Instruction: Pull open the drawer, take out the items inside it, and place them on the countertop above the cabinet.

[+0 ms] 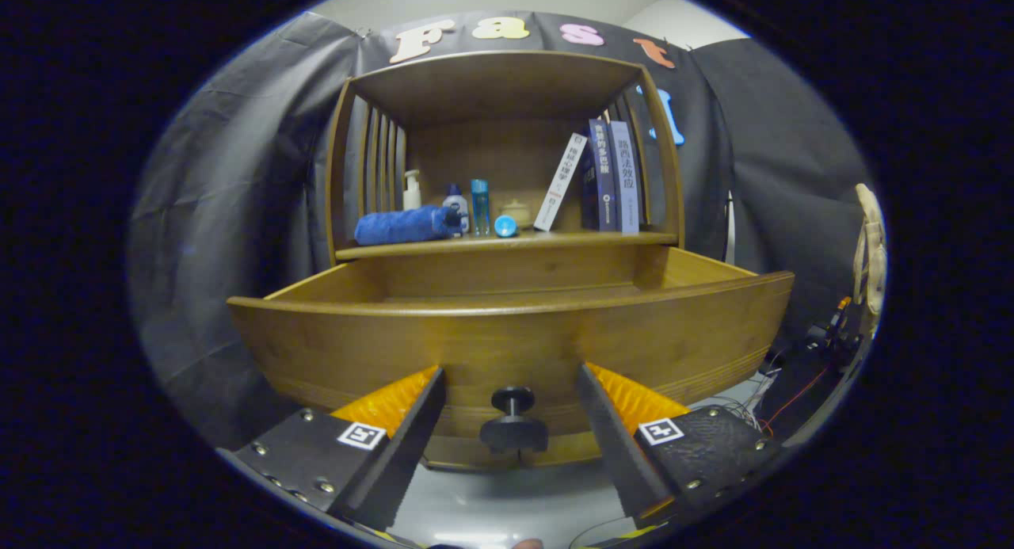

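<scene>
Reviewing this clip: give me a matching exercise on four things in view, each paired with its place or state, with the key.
Things:
1. drawer
2. drawer knob
3. blue towel
4. white book

Place or state:
A. leaning against the upright books
B. between the open fingers of the hand-held gripper, untouched
C. pulled out
D. rolled up beside the bottles on the countertop

Pairs: 1-C, 2-B, 3-D, 4-A

Claw was held level and pointed straight ahead, fingers spread wide apart. Neither finger was touching anything, just open space between them. Left finger and right finger sat at about the same height, angled in a bit toward the tips.
</scene>
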Demonstrator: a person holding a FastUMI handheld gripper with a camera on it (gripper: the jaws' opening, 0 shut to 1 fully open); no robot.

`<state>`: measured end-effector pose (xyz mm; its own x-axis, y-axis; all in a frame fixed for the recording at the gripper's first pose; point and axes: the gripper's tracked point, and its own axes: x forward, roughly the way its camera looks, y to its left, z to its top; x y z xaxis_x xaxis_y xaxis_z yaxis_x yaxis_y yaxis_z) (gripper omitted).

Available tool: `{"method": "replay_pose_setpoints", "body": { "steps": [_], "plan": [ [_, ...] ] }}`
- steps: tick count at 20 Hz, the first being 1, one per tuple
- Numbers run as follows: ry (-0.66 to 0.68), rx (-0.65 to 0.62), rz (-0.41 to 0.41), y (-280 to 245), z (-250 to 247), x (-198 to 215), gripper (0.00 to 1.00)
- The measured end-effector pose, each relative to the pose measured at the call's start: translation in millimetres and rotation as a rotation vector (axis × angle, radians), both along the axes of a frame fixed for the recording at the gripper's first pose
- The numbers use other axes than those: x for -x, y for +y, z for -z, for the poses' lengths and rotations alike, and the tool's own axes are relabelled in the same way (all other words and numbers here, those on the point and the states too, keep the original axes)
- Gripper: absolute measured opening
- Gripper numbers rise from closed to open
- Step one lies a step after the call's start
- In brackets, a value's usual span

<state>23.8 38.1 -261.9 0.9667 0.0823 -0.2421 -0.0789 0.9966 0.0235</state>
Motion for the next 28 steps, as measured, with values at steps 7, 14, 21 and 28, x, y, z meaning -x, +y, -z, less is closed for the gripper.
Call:
{"method": "replay_pose_setpoints", "body": {
  "steps": [7, 14, 21, 28],
  "plan": [
    [-0.008, 0.004, -0.009, 3, 1, -8, 0.99],
    [0.013, -0.003, -0.013, 8, 2, -37, 0.99],
    [0.012, -0.005, -0.015, 14, 2, -80, 0.98],
    [0.018, 0.0, -0.015, 19, 5, -124, 0.98]
  ]
}}
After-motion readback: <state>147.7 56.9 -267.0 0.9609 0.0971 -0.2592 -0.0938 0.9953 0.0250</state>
